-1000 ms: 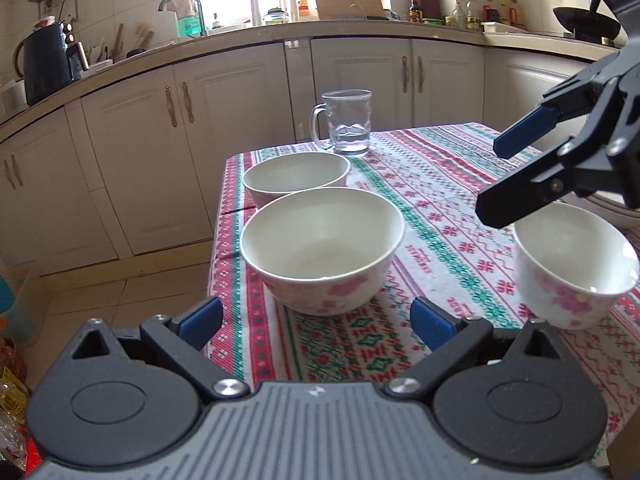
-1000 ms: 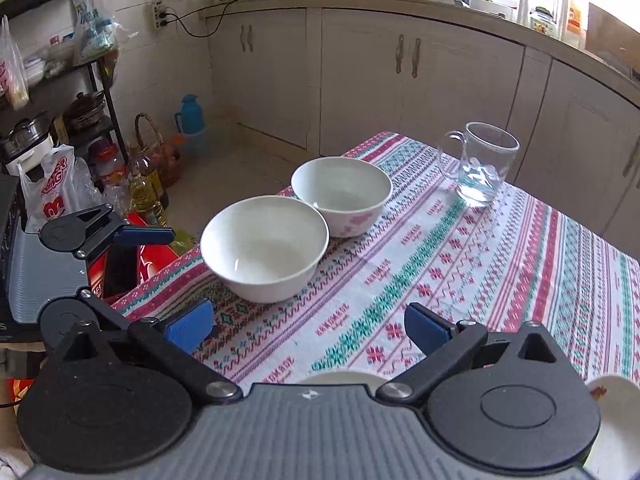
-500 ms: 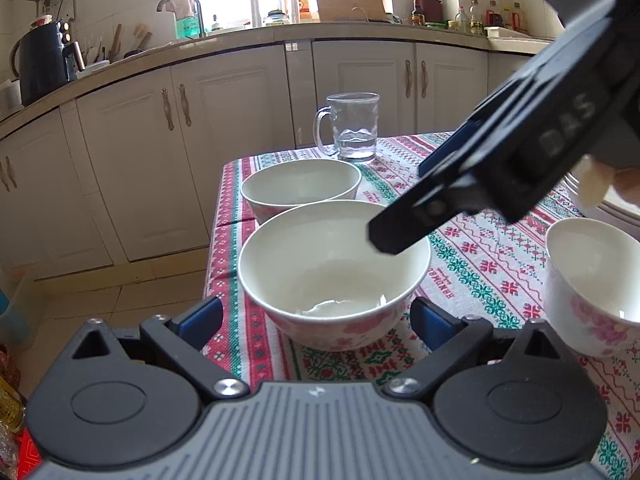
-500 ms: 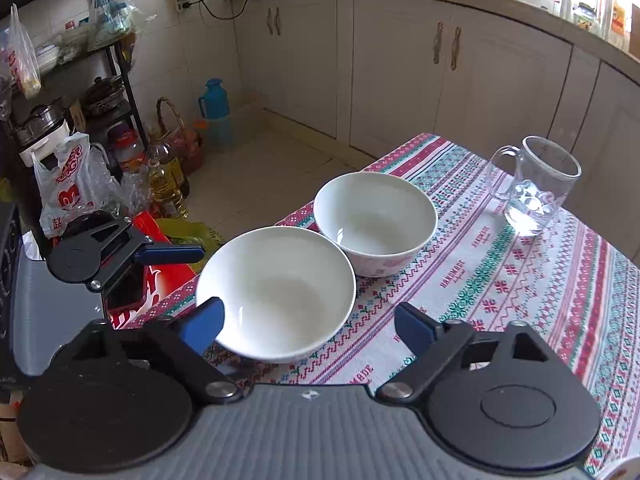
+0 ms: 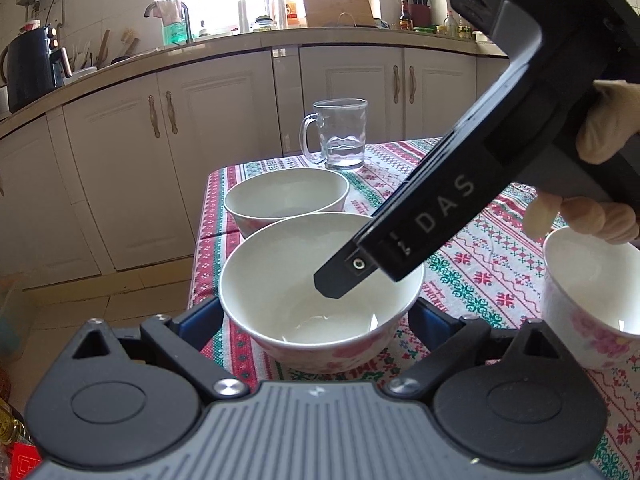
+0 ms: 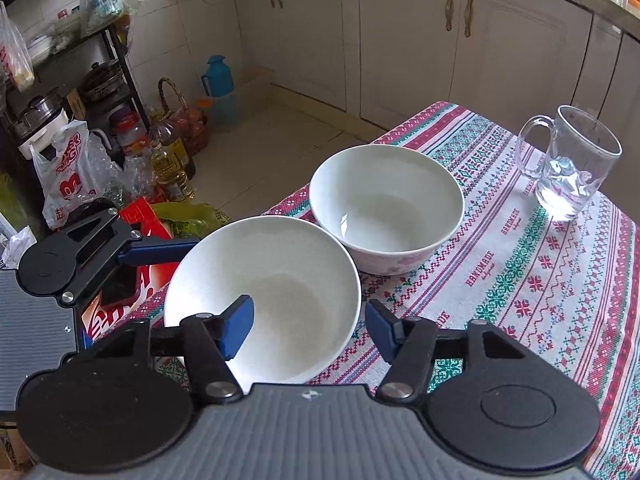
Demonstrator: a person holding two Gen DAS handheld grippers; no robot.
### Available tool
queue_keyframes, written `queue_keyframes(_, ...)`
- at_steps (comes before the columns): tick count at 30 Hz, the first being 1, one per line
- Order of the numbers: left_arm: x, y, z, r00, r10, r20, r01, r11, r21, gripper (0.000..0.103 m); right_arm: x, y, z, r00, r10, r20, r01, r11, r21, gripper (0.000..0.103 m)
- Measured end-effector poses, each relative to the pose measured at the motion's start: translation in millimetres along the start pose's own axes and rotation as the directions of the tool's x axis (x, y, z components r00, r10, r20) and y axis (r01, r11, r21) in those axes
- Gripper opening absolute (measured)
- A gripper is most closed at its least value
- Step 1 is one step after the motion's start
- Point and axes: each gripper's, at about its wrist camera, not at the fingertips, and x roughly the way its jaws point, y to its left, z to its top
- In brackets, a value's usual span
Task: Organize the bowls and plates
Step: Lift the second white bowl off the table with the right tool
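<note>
The right gripper [image 6: 306, 330] has its fingers apart astride the rim of the near bowl [image 6: 276, 280]: one blue pad [image 6: 238, 326] inside, the other outside the wall. The left gripper [image 5: 316, 320] also stands open, its fingers flanking the same bowl's outer sides low down. The step looks like a rim grasp for stacking; next the right fingers must close on the wall, then lift. The near bowl sits at the desk [image 6: 560, 280] corner, touching or nearly touching the far bowl [image 6: 386, 208]; both look empty. A third bowl [image 5: 592, 292] sits apart. The mug [image 6: 572, 160] holds a little water.
</note>
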Motion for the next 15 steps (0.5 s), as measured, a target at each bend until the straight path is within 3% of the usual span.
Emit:
queue_keyframes(5,1.7,0.8,0.8,1.000,-0.006,0.001,0.006,1.000,-0.004,0.098,2.6,-1.8,0.5,1.000,0.020,0.005,-0.020,1.000,0.006,0.060)
queue_keyframes(15,1.8,1.5,0.5,1.000,-0.008,0.001,0.008,1.000,-0.004,0.097,4.2,-2.6,1.2,1.000,0.022,0.008,-0.022,1.000,0.006,0.059)
